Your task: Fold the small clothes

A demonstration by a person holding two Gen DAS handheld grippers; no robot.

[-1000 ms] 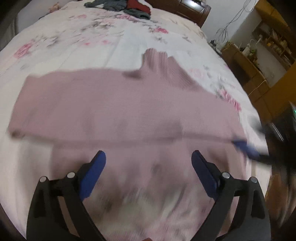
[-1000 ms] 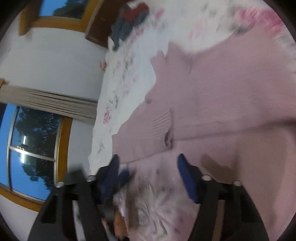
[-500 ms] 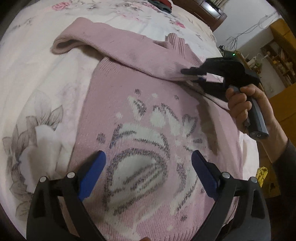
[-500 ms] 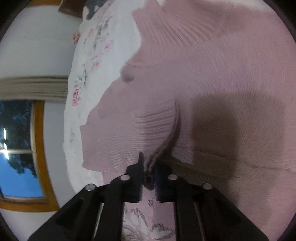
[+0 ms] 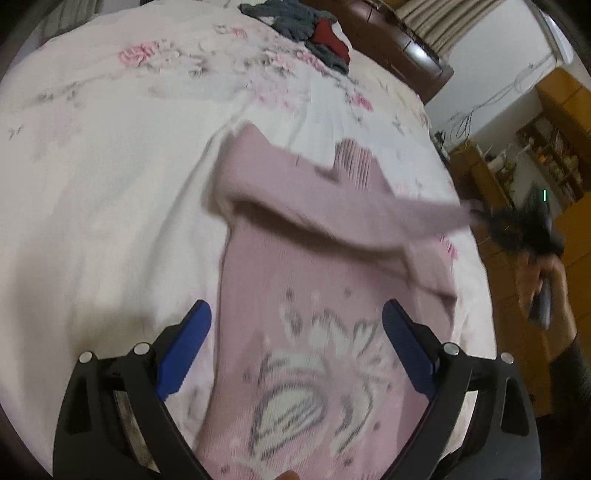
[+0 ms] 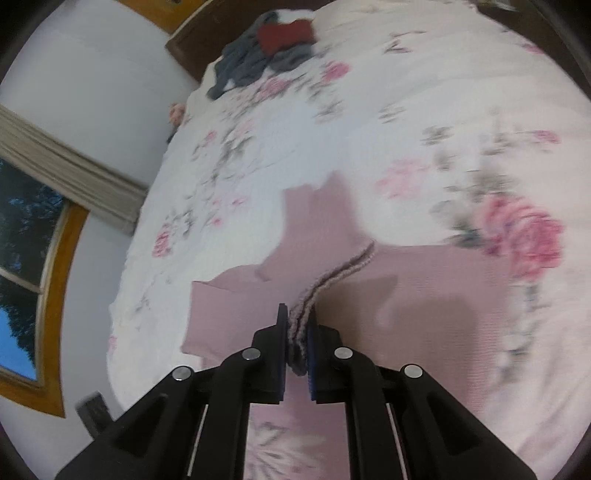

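A pink knitted sweater (image 5: 295, 280) with a white and grey pattern lies on the flowered bedspread (image 5: 110, 184), its ribbed collar (image 5: 354, 162) pointing away. My left gripper (image 5: 295, 332) hovers open above the sweater's patterned front, holding nothing. One sleeve (image 5: 424, 218) stretches across the chest to the right, where my right gripper (image 5: 476, 214) holds its cuff, blurred by motion. In the right wrist view my right gripper (image 6: 297, 332) is shut on the ribbed sleeve cuff (image 6: 332, 277), with the sweater (image 6: 406, 295) spread below it.
A heap of grey and red clothes (image 5: 310, 29) lies at the far end of the bed by the dark wooden headboard (image 5: 406, 48). Wooden shelves (image 5: 546, 147) stand to the right of the bed. A window (image 6: 22, 258) and curtain are at the left.
My right gripper closed on the sleeve cuff and has pulled the sleeve rightward across the sweater. My left gripper stayed open and drew back from the sweater.
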